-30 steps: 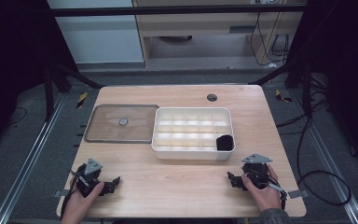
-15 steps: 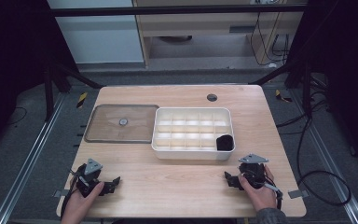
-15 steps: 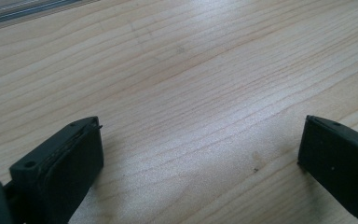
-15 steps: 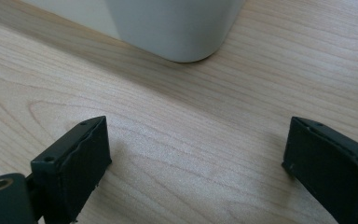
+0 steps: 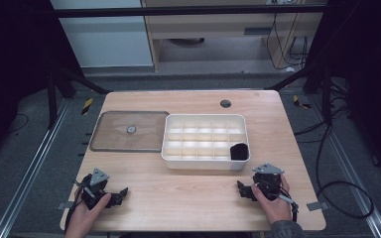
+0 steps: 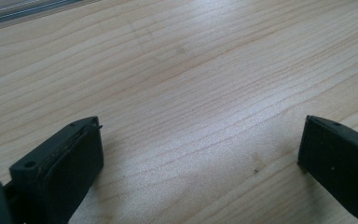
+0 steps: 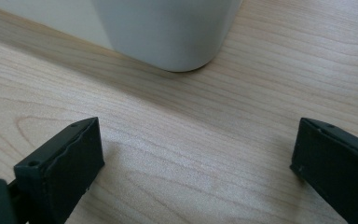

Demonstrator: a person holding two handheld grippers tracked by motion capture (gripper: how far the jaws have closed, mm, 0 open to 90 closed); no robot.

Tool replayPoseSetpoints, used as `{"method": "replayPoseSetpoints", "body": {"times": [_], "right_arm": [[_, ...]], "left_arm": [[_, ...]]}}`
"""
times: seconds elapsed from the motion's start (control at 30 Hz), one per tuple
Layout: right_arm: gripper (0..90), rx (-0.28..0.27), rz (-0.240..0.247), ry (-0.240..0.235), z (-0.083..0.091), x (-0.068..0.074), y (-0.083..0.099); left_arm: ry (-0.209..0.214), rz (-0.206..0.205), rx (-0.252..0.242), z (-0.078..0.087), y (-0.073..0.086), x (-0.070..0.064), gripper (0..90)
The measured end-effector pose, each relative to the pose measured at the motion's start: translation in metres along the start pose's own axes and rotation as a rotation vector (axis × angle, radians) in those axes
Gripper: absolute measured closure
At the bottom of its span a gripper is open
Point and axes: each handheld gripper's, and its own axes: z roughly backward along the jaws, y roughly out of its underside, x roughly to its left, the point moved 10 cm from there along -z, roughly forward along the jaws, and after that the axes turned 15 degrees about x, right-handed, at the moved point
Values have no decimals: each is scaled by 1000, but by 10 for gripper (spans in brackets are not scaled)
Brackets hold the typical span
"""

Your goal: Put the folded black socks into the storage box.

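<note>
In the high view, the white plastic divided tray [image 5: 206,141] sits at the centre of the light wooden desk [image 5: 188,188], a black object [image 5: 238,151] in its lower-right compartment, with a clear flat lid [image 5: 129,131] just left of it. The left tongs [image 5: 120,193] rest at lower left, the right tongs [image 5: 241,189] at lower right, below the tray's corner.

In the left gripper view, the left tongs [image 6: 200,158] stand wide apart over bare wood.

In the right gripper view, the right tongs [image 7: 198,158] stand wide apart, the tray's rounded corner [image 7: 168,32] at the top of the frame.
</note>
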Motion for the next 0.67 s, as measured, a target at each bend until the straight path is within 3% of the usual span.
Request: {"method": "replayPoseSetpoints", "body": {"times": [0.17,0.37,0.67], "right_arm": [[4,5,-4,8,-1,1,-1],[4,5,-43,28,-3,2,-3],[4,5,-47,28,-3,2,-3]], "left_arm": [[0,4,1,-1,-1,0,0],[-2,8,0,-3,-4,1,0],[-9,20,-1,-8,-14,5,0]]}}
